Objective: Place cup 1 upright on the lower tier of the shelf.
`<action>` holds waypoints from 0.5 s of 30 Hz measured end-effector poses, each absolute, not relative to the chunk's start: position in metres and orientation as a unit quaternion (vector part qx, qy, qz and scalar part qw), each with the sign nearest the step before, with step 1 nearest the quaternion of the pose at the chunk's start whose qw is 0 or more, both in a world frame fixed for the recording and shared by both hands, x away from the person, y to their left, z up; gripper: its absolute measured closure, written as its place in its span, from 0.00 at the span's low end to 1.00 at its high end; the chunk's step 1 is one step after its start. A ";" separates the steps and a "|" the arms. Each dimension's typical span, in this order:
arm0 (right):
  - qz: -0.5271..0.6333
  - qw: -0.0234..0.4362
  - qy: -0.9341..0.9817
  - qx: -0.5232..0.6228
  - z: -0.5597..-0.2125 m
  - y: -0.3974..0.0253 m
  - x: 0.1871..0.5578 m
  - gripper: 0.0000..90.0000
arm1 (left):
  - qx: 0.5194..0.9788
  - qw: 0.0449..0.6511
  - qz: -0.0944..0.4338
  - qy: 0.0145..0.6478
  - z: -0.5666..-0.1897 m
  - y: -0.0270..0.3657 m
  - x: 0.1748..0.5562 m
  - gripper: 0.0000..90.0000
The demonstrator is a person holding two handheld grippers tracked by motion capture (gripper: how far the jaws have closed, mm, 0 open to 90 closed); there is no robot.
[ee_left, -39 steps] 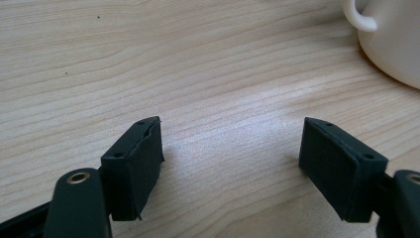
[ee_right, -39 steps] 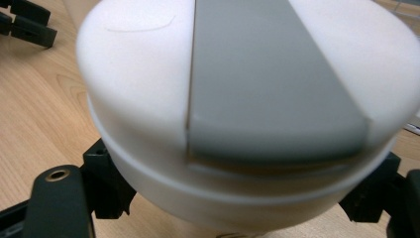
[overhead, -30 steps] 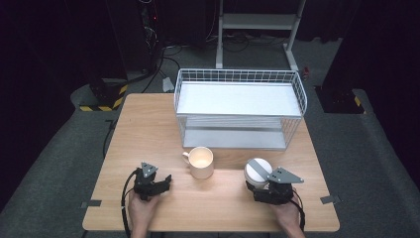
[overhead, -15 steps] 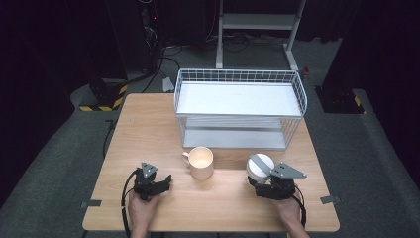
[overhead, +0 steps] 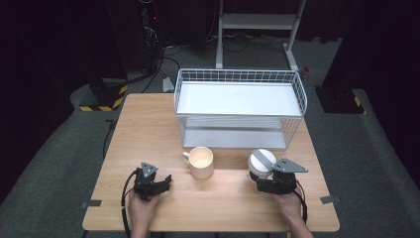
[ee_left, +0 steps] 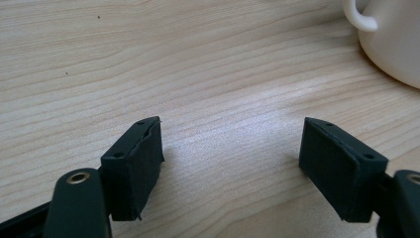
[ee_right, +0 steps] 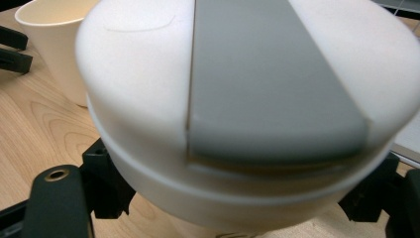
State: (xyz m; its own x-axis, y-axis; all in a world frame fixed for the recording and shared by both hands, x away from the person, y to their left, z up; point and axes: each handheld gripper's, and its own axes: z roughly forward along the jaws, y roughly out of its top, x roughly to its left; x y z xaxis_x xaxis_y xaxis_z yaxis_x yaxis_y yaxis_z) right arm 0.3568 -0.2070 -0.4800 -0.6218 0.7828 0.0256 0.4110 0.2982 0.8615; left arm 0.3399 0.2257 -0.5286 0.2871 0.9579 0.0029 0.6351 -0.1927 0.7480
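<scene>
A white round container point(overhead: 261, 161) with a grey band across its lid point(ee_right: 267, 84) sits at the front right of the wooden table point(overhead: 148, 129). My right gripper point(overhead: 258, 177) is shut on it, one jaw on each side of its base point(ee_right: 237, 198). A cream mug point(overhead: 200, 162) stands upright left of the container, handle pointing left. My left gripper point(overhead: 166, 180) rests low over the table, left of the mug. Its jaws stand wide open point(ee_left: 230, 148) with bare wood between them, and the mug point(ee_left: 391, 39) is ahead to its right.
A white wire basket point(overhead: 237, 74) with a flat shelf inside takes up the back right of the table. A metal stand point(overhead: 257, 22) and cables lie on the dark floor behind. A person's hands hold both grippers at the table's front edge.
The right gripper and the white container have shifted slightly away from the front edge. The left gripper and the mug stay where they were.
</scene>
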 end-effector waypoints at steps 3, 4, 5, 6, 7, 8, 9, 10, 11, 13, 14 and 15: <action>0.452 0.202 0.777 0.389 -0.480 -0.208 0.360 0.21 | 0.732 0.328 0.246 0.544 -0.529 0.226 0.340 0.28; 0.452 0.202 0.777 0.389 -0.480 -0.208 0.360 0.21 | 0.732 0.328 0.246 0.544 -0.529 0.226 0.340 0.28; 0.453 0.202 0.776 0.389 -0.479 -0.209 0.361 0.21 | 0.732 0.328 0.246 0.544 -0.529 0.226 0.340 0.28; 0.452 0.203 0.777 0.388 -0.478 -0.209 0.362 0.21 | 0.732 0.328 0.246 0.544 -0.529 0.226 0.340 0.28; 0.452 0.206 0.776 0.388 -0.476 -0.209 0.363 0.21 | 0.733 0.327 0.246 0.543 -0.528 0.226 0.340 0.28; 0.452 0.206 0.776 0.388 -0.476 -0.209 0.363 0.21 | 0.733 0.327 0.246 0.543 -0.528 0.226 0.340 0.28; 0.453 0.208 0.775 0.388 -0.474 -0.210 0.366 0.21 | 0.732 0.328 0.246 0.544 -0.529 0.226 0.340 0.28; 0.453 0.208 0.775 0.388 -0.474 -0.210 0.366 0.21 | 0.732 0.328 0.246 0.544 -0.529 0.226 0.340 0.28; 0.454 0.207 0.774 0.389 -0.473 -0.210 0.367 0.21 | 0.732 0.328 0.246 0.544 -0.529 0.226 0.340 0.28; 0.453 0.211 0.775 0.387 -0.472 -0.210 0.371 0.21 | 0.732 0.328 0.246 0.544 -0.529 0.226 0.340 0.28; 0.453 0.211 0.775 0.387 -0.472 -0.210 0.371 0.21 | 0.732 0.328 0.246 0.544 -0.529 0.226 0.340 0.28; 0.452 0.212 0.775 0.387 -0.471 -0.210 0.373 0.21 | 0.733 0.327 0.246 0.543 -0.528 0.226 0.340 0.28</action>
